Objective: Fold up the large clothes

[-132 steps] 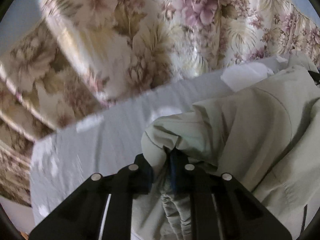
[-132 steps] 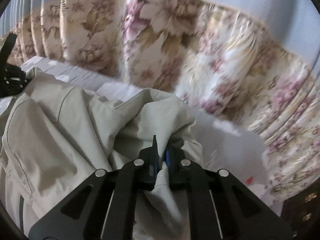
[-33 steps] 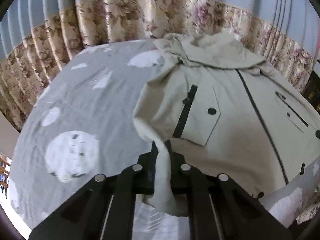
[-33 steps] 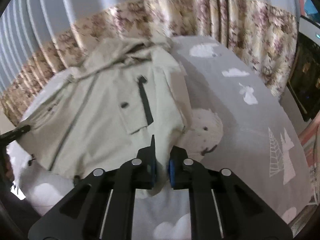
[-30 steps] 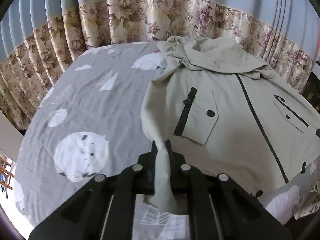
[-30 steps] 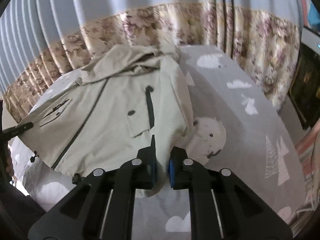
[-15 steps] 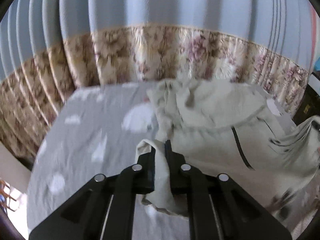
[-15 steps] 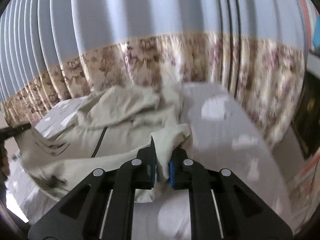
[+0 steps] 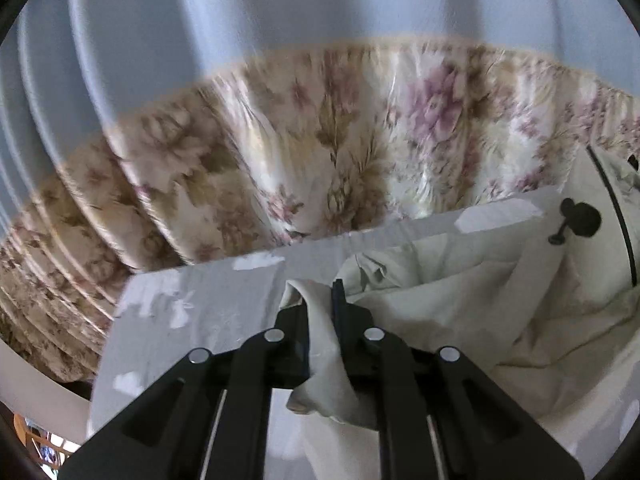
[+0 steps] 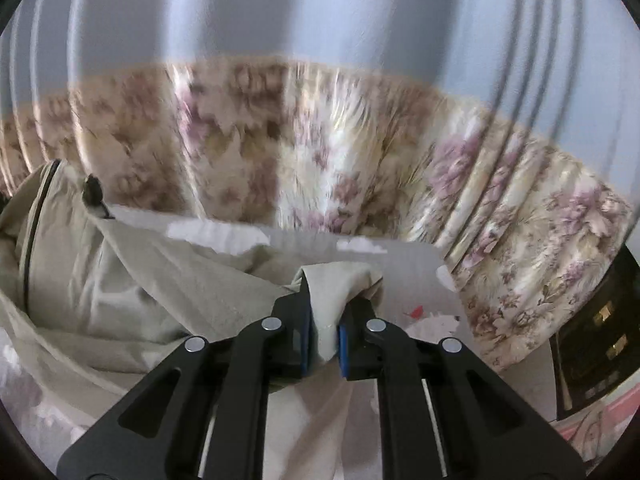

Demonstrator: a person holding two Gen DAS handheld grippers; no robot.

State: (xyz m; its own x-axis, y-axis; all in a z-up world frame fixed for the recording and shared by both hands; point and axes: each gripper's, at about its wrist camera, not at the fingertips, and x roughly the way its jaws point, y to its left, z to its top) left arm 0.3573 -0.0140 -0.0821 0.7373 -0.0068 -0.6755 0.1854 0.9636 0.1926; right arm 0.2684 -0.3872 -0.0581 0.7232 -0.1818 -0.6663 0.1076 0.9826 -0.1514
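Left gripper (image 9: 320,312): black two-finger claw, jaws just starting to ease apart w/ a bunched fold of the pale beige jacket (image 9: 460,304) between them, cloth draping down below the fingers; right gripper (image 10: 324,332): jaws clamped tight on another fold of the same jacket (image 10: 168,280), blue pads pressing the fabric both sides.

Beyond the claws: rest of jacket lies heaped on the grey bed sheet (image 9: 208,304), which has white printed shapes; a black toggle (image 9: 580,220) and dark zip line show on a raised flap at far right of left view; same flap shows at far left of right view. Behind the bed: floral curtain (image 9: 340,152), blue pleats above; both views motion-blurred.

What's changed: about a sec ago the jacket lay spread flat, front up, w/ both claws holding its near hem; now hem has been carried forward over the body toward the hood end, curtain looms much closer. Judging from this, the bottom-to-top fold is nearly laid; left jaws loosening suggests release is starting; next likely needs setting hem down evenly and smoothing, since cloth looks rumpled, not flat.
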